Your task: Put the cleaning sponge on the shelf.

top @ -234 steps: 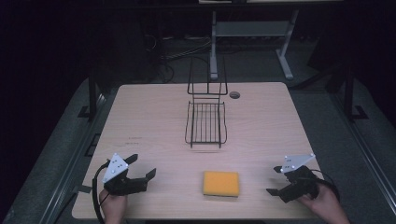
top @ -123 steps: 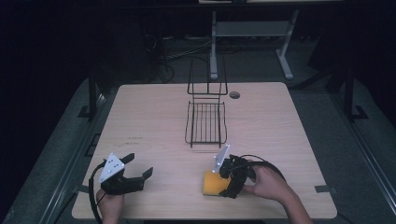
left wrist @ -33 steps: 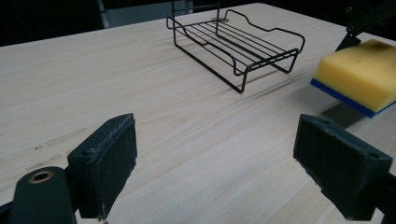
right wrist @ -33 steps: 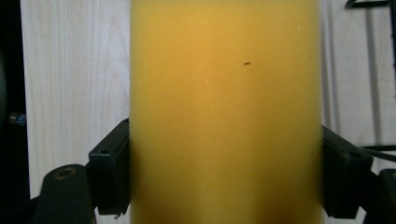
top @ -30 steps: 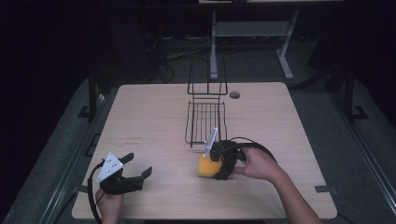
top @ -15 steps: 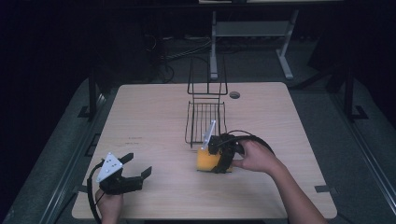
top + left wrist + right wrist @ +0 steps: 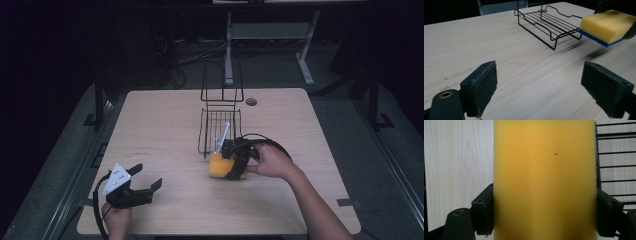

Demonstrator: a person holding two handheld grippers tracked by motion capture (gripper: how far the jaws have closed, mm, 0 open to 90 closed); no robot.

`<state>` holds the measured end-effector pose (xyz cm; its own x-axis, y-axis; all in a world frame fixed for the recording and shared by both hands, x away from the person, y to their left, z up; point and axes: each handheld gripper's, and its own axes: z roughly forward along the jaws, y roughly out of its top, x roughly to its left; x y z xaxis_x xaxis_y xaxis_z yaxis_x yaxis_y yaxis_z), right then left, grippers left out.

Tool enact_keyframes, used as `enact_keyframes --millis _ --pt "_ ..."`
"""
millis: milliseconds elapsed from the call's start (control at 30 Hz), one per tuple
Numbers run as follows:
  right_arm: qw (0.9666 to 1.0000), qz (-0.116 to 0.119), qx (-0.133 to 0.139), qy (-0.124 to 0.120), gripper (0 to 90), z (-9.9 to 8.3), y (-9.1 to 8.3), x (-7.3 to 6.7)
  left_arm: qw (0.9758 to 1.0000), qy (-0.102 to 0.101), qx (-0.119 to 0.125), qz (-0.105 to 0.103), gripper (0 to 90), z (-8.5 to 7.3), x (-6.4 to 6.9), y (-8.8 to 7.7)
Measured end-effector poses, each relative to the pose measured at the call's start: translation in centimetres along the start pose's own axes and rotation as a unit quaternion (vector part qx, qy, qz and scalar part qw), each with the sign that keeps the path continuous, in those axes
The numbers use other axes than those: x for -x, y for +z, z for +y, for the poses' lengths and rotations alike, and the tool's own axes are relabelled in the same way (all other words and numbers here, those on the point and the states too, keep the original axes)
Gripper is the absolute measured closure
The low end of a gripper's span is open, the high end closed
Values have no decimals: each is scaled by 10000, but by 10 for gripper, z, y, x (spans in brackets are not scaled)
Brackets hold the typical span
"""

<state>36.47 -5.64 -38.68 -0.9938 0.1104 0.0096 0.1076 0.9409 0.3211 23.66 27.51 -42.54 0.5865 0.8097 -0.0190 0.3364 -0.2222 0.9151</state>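
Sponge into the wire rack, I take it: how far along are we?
Done: the right gripper is shut on the sponge, which is lifted clear of the table with a shadow beneath it. In hand: it hangs beside the near end of the wire rack. Left: setting it in the rack and releasing. The left gripper is open.

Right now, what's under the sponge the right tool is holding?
The sponge hangs off the table in the right tool; below it shows bare wood and its shadow. The wire rack sits beside it, not underneath. The wood straight beneath is covered in the right gripper view.
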Motion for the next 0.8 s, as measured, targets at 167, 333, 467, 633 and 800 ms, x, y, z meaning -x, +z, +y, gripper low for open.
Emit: enact_keyframes --millis 167,333,467,633,800 --pt "10000 -2 36 -6 210 2 -1 5 10000 -15 12 4 128 0 0 0" --pt "10000 33 29 21 210 4 -1 11 10000 -8 12 0 128 0 0 0" --pt "10000 29 19 53 210 4 -1 17 10000 -7 11 -3 128 0 0 0" --pt "9999 51 1 105 210 6 1 22 10000 -16 10 -6 128 0 0 0" --pt "10000 -8 -33 16 211 13 -1 25 10000 -7 25 -5 128 0 0 0"
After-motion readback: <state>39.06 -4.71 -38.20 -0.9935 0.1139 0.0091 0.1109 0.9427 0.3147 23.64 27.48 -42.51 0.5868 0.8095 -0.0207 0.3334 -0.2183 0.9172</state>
